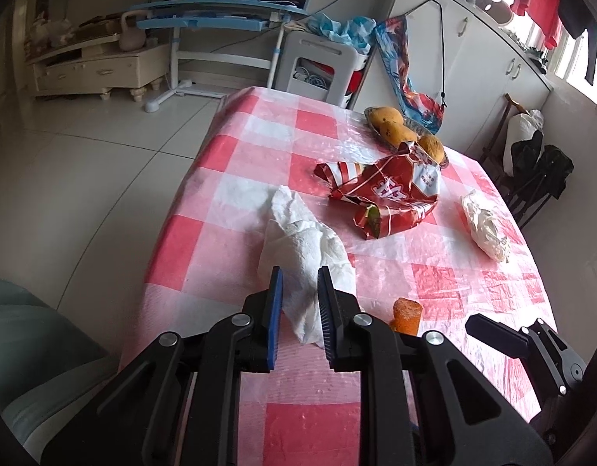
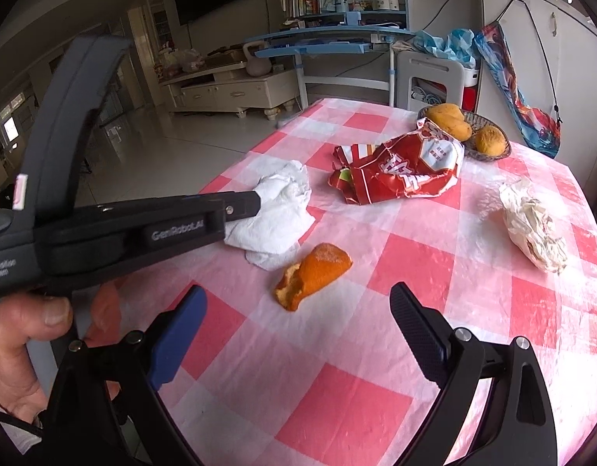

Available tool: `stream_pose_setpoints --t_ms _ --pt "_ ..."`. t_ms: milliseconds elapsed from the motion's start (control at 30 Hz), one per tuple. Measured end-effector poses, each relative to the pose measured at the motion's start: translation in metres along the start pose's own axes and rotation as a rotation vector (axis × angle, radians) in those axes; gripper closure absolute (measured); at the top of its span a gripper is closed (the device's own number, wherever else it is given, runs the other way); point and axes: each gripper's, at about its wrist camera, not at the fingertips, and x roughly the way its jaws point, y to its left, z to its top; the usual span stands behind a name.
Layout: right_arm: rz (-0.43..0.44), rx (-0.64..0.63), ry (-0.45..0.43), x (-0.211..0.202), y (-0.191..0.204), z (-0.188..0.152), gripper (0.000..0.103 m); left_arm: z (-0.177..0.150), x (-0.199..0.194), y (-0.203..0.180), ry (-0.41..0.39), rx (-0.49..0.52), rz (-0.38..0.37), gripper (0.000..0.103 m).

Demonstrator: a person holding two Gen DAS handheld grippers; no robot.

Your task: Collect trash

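1. Left wrist view: the left claw [image 1: 300, 291] sits at the near left edge of the worktop [image 1: 259, 147], its jaws narrow with a fold of the white paper towel [image 1: 302, 233] between them. The pads look pressed on the tissue, though only on its near flap.
2. Risk here: that thin grip on a loose flap could let the towel unfurl or slip free once it is lifted, leaving most of it on the cloth.
3. Right wrist view: the orange peel [image 2: 314, 273] lies near the middle of the front edge, just beside the towel, ahead of the right claw [image 2: 298, 330], whose jaws stand wide and empty.
4. Risk: the two claws are close together, so a reach for the peel may knock the left one or snag the towel.
5. Farther back, the red snack wrapper [image 2: 399, 171] touches the basket [image 2: 492, 151] of fruit; pulling it could drag the basket.
6. Near the right edge lies a crumpled white bag [image 2: 531, 229], well apart from both claws.
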Motion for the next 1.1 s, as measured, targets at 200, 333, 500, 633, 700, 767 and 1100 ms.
stream_pose_setpoints --t_ms 200,333,500,633,700,767,1100 --pt "0.006 0.015 0.023 0.012 0.000 0.010 0.024 0.002 -0.005 0.011 -0.016 -0.034 0.007 0.086" --pt "0.011 0.019 0.053 0.022 0.000 0.012 0.053 0.001 -0.005 0.011 -0.013 -0.035 0.005 0.086" --pt "0.014 0.041 0.072 0.024 -0.006 0.011 0.080 -0.001 -0.005 0.008 -0.013 -0.024 -0.002 0.086" --pt "0.008 0.042 0.070 0.018 -0.010 0.007 0.083 0.002 -0.003 0.005 -0.013 -0.013 -0.035 0.086" --pt "0.005 0.041 0.070 0.014 -0.012 0.004 0.083 0.005 0.000 0.001 -0.016 0.000 -0.041 0.084" --pt "0.005 0.041 0.070 0.008 -0.014 0.000 0.083 0.006 0.003 -0.007 -0.010 0.031 -0.039 0.062" --pt "0.101 0.074 0.030 -0.044 -0.024 -0.021 0.084 0.001 0.028 -0.021 0.072 0.106 0.021 0.089"
